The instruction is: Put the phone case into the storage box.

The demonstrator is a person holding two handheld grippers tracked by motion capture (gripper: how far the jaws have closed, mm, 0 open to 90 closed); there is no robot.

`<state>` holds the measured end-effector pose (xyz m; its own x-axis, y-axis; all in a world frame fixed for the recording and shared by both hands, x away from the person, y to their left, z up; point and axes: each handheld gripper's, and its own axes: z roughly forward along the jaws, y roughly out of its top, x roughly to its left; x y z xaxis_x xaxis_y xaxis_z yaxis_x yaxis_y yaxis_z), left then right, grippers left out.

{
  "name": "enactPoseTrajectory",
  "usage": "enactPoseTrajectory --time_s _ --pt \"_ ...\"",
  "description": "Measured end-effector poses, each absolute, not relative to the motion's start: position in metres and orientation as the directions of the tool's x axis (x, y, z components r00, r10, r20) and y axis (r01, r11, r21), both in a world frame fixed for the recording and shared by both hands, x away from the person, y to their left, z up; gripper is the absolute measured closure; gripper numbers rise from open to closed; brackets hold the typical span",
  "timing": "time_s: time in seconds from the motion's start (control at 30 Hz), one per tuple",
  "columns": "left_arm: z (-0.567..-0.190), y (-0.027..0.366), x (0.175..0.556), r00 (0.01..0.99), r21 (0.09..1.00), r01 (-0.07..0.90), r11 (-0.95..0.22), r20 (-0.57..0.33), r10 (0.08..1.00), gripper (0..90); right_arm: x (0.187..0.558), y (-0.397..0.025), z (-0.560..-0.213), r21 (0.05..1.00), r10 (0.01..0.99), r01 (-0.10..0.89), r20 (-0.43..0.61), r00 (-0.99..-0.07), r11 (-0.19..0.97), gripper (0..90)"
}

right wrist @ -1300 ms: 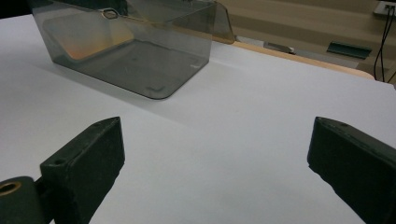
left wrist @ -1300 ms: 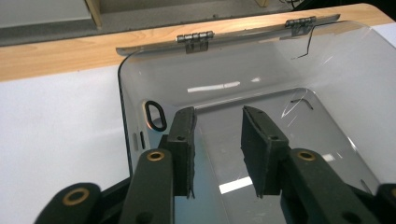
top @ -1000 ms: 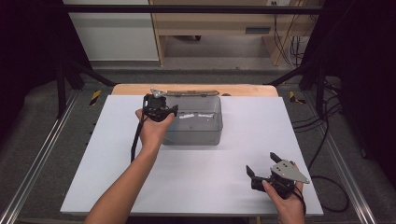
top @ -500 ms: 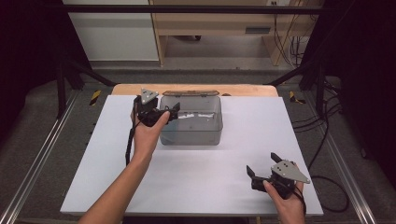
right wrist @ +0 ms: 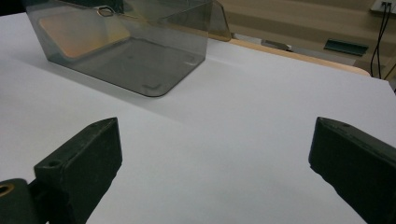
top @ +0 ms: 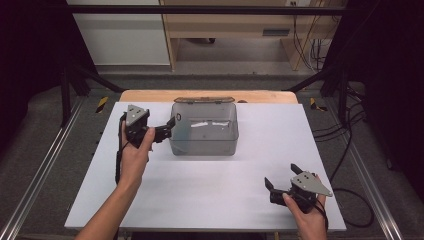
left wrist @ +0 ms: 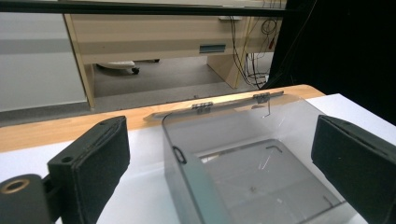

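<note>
A clear grey plastic box (top: 204, 131) stands at the back middle of the white table (top: 210, 190). Its hinged lid (top: 204, 100) is folded back behind it, and nothing shows inside. My left gripper (top: 169, 129) is held open at the box's left wall, jaws pointing right toward it. In the left gripper view the box (left wrist: 261, 172) sits just ahead, its near left wall between the wide-apart jaws of the gripper (left wrist: 222, 140). My right gripper (top: 281, 176) rests open near the front right edge. Its own view shows the gripper (right wrist: 215, 140) over bare table, the box (right wrist: 121, 42) farther off.
A wooden strip (top: 260, 96) runs along the table's back edge. Metal rails (top: 35, 180) flank the table on both sides. Cables (top: 350, 150) trail over the floor at the right. A desk (top: 230, 25) stands beyond the table.
My left gripper has moved from over the box's left rim out to the left and now sits beside the box. The right gripper has not moved.
</note>
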<state>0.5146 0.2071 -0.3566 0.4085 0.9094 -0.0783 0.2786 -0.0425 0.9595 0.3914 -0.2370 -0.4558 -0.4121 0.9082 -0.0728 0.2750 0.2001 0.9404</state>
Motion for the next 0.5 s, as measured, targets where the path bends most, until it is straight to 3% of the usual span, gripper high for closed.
enactPoseTrajectory --time_s 0.23,0.5 --pt "-0.360 0.237 0.494 0.396 0.968 0.250 -0.003 -0.099 0.913 4.4 0.390 -0.236 -0.456 0.940 0.904 0.268 -0.085 -0.419 0.213 3.1" --pt "-0.373 0.273 0.468 0.395 0.977 0.211 -0.033 -0.054 0.917 4.3 0.390 -0.238 -0.456 0.948 0.902 0.247 -0.078 -0.425 0.199 3.3"
